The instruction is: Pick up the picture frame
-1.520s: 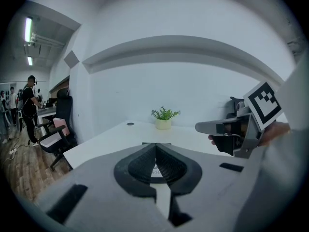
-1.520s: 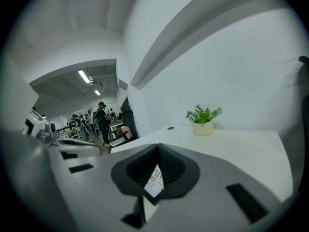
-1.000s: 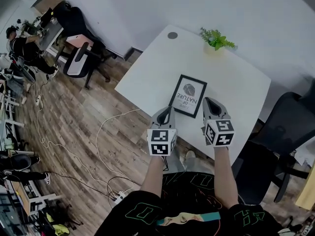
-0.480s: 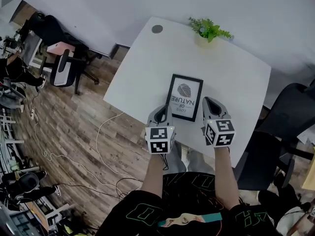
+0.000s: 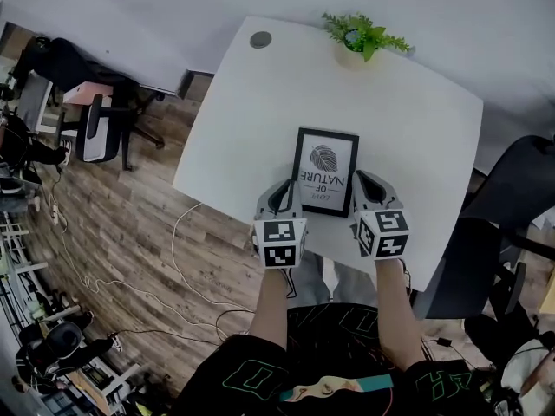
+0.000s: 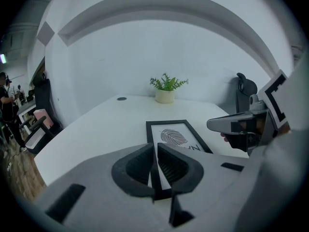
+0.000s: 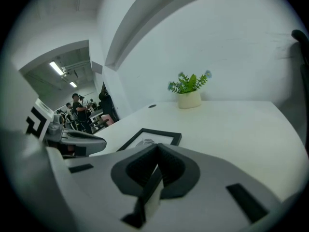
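The black picture frame with a leaf print lies flat on the white table. My left gripper hovers at the frame's near left corner. Its jaws are opening to a narrow slit. The frame's left edge shows through that slit and neither pad presses on it. My right gripper is at the frame's near right side, shut with nothing in it. In the right gripper view the frame lies just beyond the closed jaws.
A small potted plant stands at the table's far edge, with a round cable grommet to its left. A black office chair sits right of the table. Another chair and loose cables are on the wooden floor at left.
Both grippers have sunk toward the table and moved forward, coming alongside the frame's near end.
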### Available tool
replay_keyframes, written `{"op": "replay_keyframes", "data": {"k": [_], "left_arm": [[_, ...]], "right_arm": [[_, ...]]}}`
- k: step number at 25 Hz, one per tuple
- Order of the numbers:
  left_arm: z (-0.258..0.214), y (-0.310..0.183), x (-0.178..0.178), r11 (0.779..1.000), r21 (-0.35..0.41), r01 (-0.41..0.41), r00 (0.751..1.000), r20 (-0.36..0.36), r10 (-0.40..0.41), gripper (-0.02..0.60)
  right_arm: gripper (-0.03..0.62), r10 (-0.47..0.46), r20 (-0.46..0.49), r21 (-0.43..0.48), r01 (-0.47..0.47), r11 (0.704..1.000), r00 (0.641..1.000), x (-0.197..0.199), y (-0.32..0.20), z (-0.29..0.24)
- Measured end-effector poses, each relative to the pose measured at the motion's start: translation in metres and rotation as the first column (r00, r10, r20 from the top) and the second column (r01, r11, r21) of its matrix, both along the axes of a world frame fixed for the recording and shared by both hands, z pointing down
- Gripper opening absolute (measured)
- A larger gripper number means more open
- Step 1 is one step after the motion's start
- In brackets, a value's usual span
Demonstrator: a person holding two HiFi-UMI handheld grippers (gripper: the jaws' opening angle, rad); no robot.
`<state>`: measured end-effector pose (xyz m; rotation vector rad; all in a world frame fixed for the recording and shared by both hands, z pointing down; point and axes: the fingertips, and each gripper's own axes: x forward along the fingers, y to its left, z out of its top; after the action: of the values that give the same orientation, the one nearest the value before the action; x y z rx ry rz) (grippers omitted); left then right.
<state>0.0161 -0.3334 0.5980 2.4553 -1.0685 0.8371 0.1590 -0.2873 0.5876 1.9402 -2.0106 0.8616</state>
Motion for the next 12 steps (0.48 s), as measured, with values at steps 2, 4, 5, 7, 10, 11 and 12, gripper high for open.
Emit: {"op": "replay_keyframes", "data": {"k": [2, 4, 5, 7, 10, 11, 12], "left_arm": [[0.004, -0.002, 0.001, 1.000, -0.017, -0.013, 1.000, 0.008, 0.013, 0.041], [0.008, -0.007, 0.002, 0.999, -0.026, -0.020, 1.000, 0.013, 0.021, 0.055], [0.011, -0.009, 0.002, 0.999, -0.030, -0.025, 1.000, 0.014, 0.026, 0.064], [0.014, -0.012, 0.003, 0.998, -0.040, -0.039, 0.999, 0.015, 0.039, 0.082], [0.018, -0.017, 0.007, 0.997, -0.054, -0.058, 0.998, 0.014, 0.058, 0.095], [0.019, -0.018, 0.008, 0.996, -0.060, -0.063, 0.998, 0.015, 0.064, 0.098], [0.021, -0.020, 0.009, 0.995, -0.067, -0.068, 0.997, 0.015, 0.069, 0.100]], "right_arm": [[0.005, 0.017, -0.005, -0.017, -0.017, 1.000, 1.000, 0.002, 0.000, 0.005], [0.006, 0.034, -0.011, -0.030, -0.034, 0.999, 0.999, 0.004, -0.001, 0.010], [0.006, 0.041, -0.012, -0.036, -0.042, 0.998, 0.999, 0.004, -0.001, 0.013], [0.030, 0.051, -0.008, -0.046, -0.051, 0.998, 0.999, 0.004, -0.002, 0.017], [0.065, 0.057, 0.007, -0.064, -0.057, 0.996, 0.998, 0.002, -0.003, 0.022], [0.071, 0.060, 0.011, -0.071, -0.060, 0.996, 0.998, 0.002, -0.004, 0.024], [0.075, 0.064, 0.013, -0.078, -0.063, 0.995, 0.998, 0.001, -0.004, 0.026]]}}
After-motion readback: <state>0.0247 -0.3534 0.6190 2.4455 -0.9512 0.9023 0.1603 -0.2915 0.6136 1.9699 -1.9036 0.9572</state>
